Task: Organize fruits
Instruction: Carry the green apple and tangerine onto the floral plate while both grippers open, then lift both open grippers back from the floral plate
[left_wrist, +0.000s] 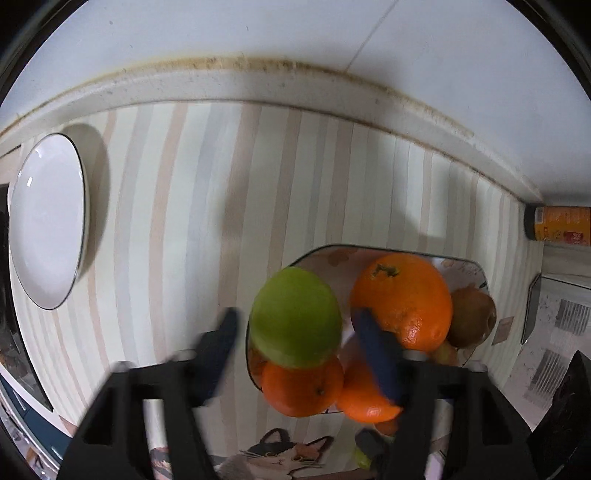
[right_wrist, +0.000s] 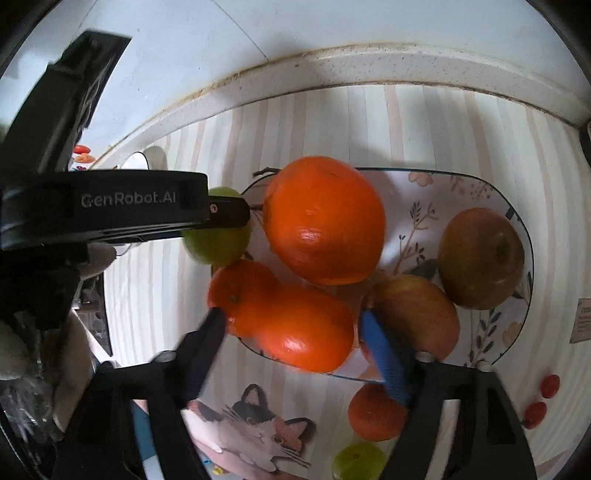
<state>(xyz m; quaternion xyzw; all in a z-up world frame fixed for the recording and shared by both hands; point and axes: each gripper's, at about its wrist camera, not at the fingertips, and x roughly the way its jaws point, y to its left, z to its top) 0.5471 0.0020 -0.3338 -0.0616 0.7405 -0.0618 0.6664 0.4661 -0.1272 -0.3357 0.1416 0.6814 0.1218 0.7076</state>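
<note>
A floral plate (right_wrist: 458, 192) holds a big orange (right_wrist: 325, 218), two smaller oranges (right_wrist: 306, 328), a reddish apple (right_wrist: 417, 314) and a brown apple (right_wrist: 480, 258). A green apple (left_wrist: 295, 317) sits at the plate's left edge between the fingers of my left gripper (left_wrist: 295, 325); its jaws are open around the apple, with a gap on the left side. My right gripper (right_wrist: 291, 325) is open, its fingers on either side of the two smaller oranges. The green apple (right_wrist: 218, 240) also shows in the right wrist view, partly behind the left gripper's body.
An empty white plate (left_wrist: 48, 221) lies at the far left of the striped mat (left_wrist: 177, 206). A small orange (right_wrist: 373, 413), a green fruit (right_wrist: 358, 461) and cherry tomatoes (right_wrist: 535, 413) lie on the mat in front of the floral plate. A jar (left_wrist: 557, 225) lies at right. The wall is behind.
</note>
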